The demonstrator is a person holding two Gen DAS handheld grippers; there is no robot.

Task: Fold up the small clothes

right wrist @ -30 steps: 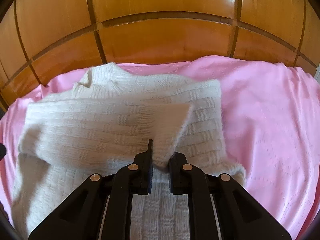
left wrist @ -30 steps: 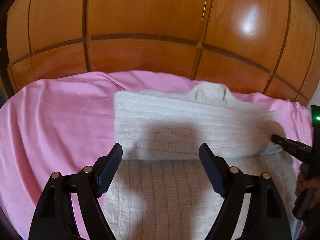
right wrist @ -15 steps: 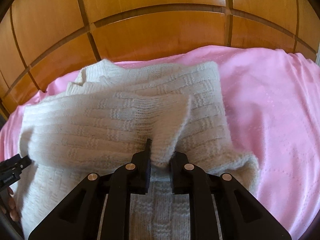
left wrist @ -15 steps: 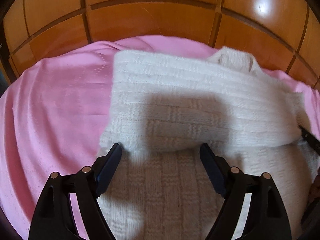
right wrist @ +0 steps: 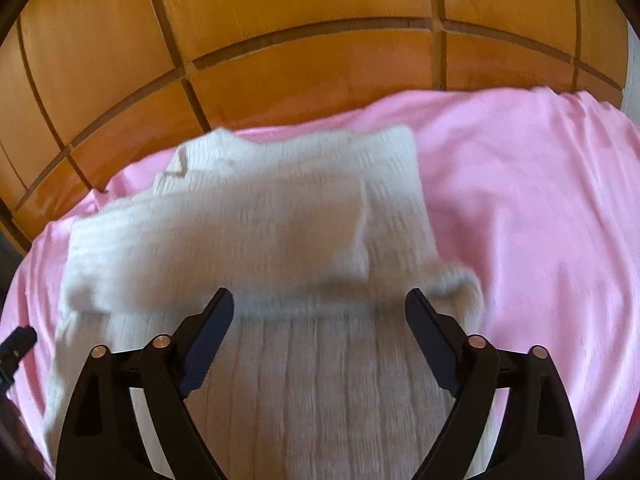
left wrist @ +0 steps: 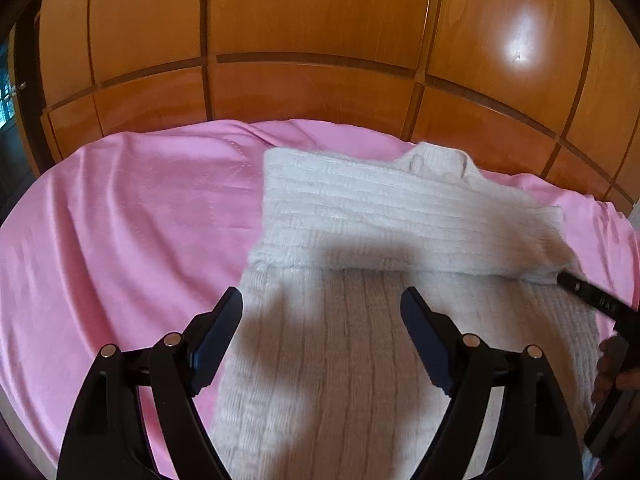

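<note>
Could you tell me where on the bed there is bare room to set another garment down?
Two bare patches of pink bedspread: one left of the white knitted sweater, bordered behind by the wooden wardrobe panels; one right of it. The middle is crowded: the sweater lies there, with both hand-held grippers over its near part.

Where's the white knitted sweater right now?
The white knitted sweater lies on the pink bedspread, collar toward the wooden wardrobe, right of centre in the left wrist view.

Ribbed knit sweater (left wrist: 384, 216), smooth pink sheet (left wrist: 132, 216), glossy wood panels (left wrist: 312, 12).
</note>
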